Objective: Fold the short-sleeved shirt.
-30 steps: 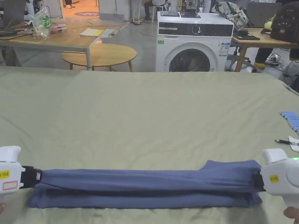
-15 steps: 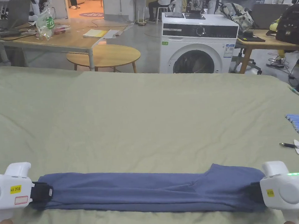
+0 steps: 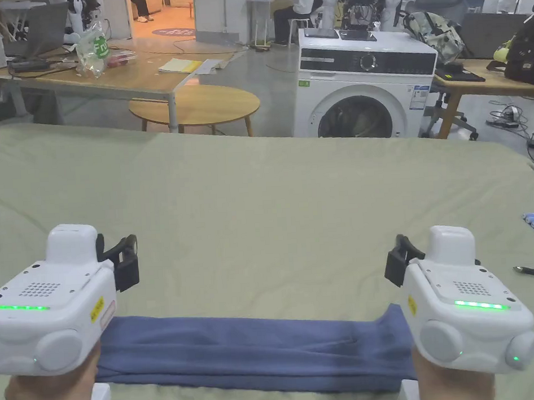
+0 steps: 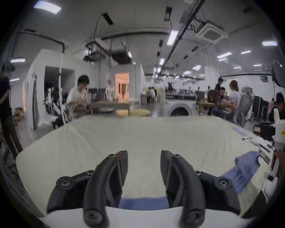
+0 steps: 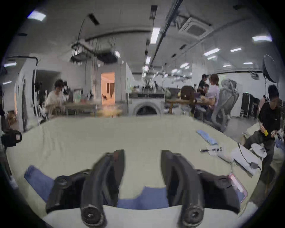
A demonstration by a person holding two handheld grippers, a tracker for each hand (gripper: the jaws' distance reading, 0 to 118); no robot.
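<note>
Folded shirt [image 3: 252,354], pen [image 3: 533,272] nearby

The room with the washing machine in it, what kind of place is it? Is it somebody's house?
Probably not a house: it looks like a lab or workshop for testing. A washing machine stands on the open floor beside work tables, and the blue shirt lies on a big cloth-covered table.

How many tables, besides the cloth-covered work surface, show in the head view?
3. A long wooden table at upper left, a round low table in front of it, and a wooden desk at upper right beside the washing machine. More may be hidden behind.
</note>
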